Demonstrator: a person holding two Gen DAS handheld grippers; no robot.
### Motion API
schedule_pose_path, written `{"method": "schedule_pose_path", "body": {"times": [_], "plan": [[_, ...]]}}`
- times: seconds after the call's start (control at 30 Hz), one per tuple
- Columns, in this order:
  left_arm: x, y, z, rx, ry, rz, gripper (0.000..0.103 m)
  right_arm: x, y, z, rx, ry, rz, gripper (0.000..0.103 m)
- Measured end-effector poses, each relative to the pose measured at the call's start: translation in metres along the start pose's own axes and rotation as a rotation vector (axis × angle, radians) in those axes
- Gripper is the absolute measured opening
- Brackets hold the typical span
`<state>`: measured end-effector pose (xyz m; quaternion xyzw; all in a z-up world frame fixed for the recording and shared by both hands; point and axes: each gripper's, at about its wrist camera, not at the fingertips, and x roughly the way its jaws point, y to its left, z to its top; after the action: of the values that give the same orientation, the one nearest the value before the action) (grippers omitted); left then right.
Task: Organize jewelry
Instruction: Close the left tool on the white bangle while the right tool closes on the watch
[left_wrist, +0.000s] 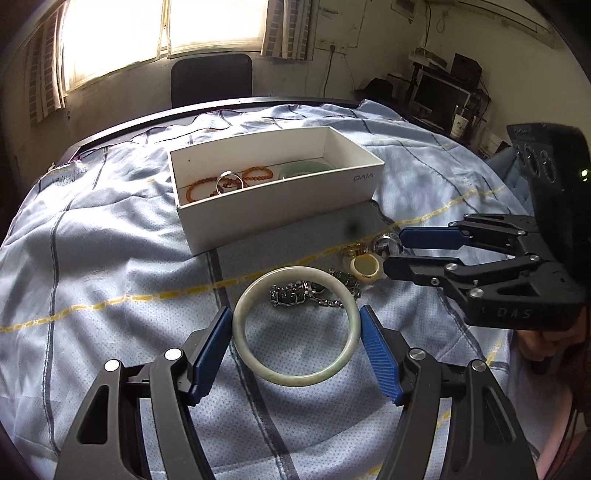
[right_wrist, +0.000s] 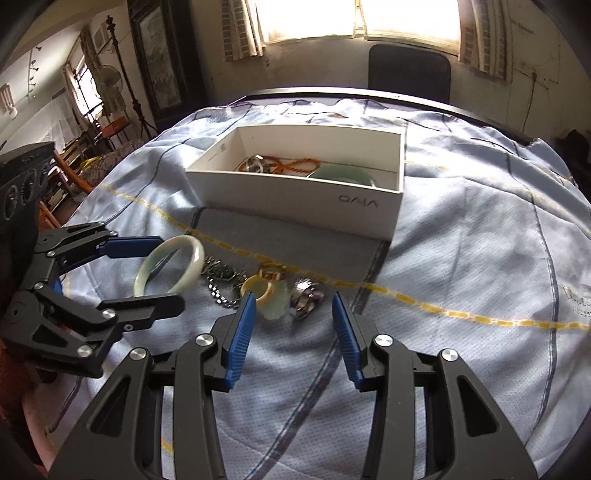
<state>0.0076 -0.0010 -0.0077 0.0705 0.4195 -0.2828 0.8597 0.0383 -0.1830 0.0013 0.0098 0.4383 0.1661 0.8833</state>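
Evidently, pale green bangle (left_wrist: 295, 326) lies flat, unbroken.

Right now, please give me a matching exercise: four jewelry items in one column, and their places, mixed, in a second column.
Items:
1. jade bangle
2. orange bead bracelet
3. silver ring
4. chain bracelet

Places:
A. inside the white box
B. on the cloth before the open right gripper
C. between the fingers of the left gripper
D. partly inside the bangle's circle

Pairs: 1-C, 2-A, 3-B, 4-D
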Motion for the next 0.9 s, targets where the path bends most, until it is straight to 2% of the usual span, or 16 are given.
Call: {"method": "schedule_pose_path", "body": {"times": [0.13,0.2,0.4,0.5,0.9], "plan": [[-0.0027,-0.0018,0.0005,0.004,-0.010,0.000,0.070,0.0086,-0.0003,0.0003,0.004,0.018,-0.014,0.027],[-0.0032,-0.0024,0.0009,0.003,-0.012,-0.005,0.070,0.0090,0.0015,0.0009,-0.004,0.012,-0.017,0.024],[-0.0033,-0.0024,0.0008,-0.002,-0.011,-0.008,0.070,0.0063,-0.0025,0.0004,0.011,0.006,-0.011,0.023],[-0.0027,-0.0010,0.0003,-0.009,-0.008,-0.010,0.070,0.0073,-0.0019,0.0003,0.002,0.012,-0.022,0.006],[-0.0033,0.0021,0.0008,-0.021,-0.014,-0.021,0.070,0.0000,-0.0071,0.0003,0.027,0.002,-0.009,0.005]]}}
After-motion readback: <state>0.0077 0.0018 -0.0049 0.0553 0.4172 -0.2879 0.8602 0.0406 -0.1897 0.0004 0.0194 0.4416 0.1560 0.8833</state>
